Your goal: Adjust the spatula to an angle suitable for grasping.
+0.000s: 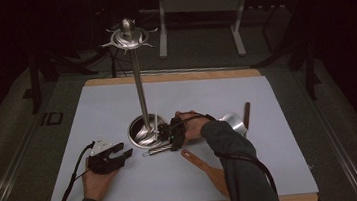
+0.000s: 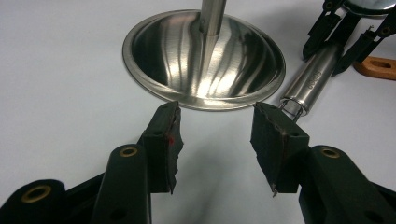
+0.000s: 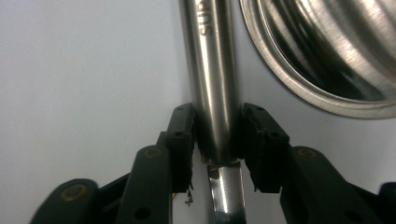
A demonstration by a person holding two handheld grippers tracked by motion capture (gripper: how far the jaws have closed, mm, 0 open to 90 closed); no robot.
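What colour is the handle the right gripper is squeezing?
Shiny silver metal. The handle shows best in the right gripper view, pinched by the right gripper.

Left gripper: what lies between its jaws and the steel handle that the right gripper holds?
Only bare white mat lies between the left gripper and the steel handle, as the left gripper view shows.

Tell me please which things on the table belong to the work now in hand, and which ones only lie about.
In use:
- steel handle, clamped by the right gripper
- utensil stand, its round base beside that handle
- left gripper, open, facing the base

Lying about:
- wooden spatula
- ladle
- dark-handled tool
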